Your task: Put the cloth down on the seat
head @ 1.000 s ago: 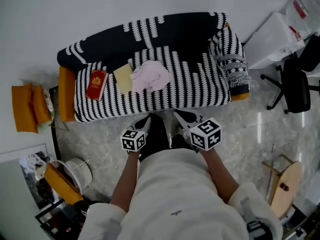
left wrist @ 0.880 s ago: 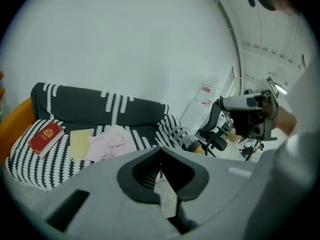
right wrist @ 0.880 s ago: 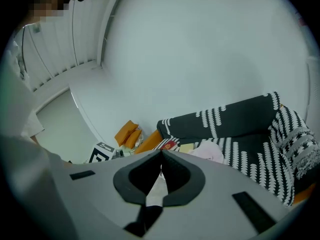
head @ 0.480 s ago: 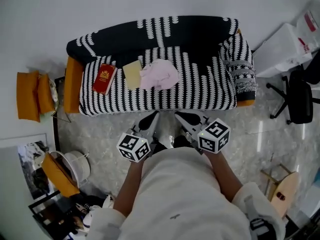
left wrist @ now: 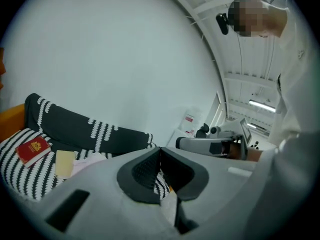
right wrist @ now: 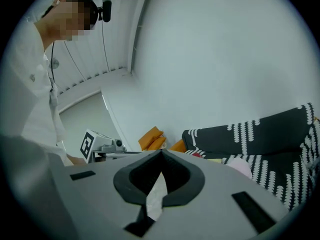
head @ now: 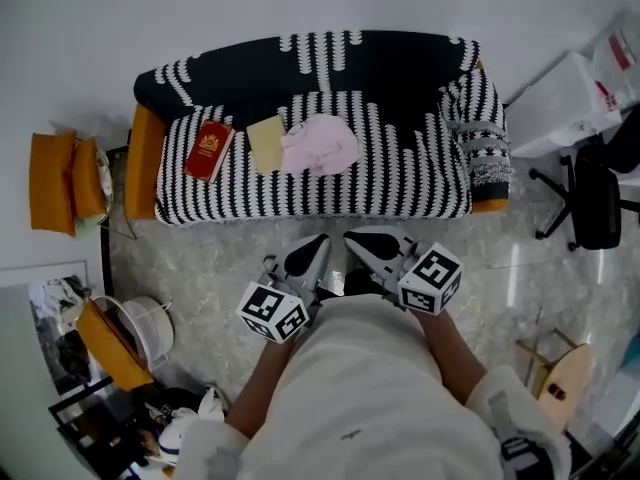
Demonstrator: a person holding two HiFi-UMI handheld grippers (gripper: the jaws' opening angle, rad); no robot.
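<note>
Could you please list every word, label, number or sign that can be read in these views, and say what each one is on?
No text here can be read.
Red booklet on the sofa: gold print, too small to read.
White bag: red label, too blurred to read.
Cubes on the left gripper and right gripper: square black-and-white markers, no words.

Pink cloth [head: 320, 145], red booklet [head: 208, 152], pale yellow pad [head: 266, 143], black-and-white striped seat cover [head: 400, 168]
</note>
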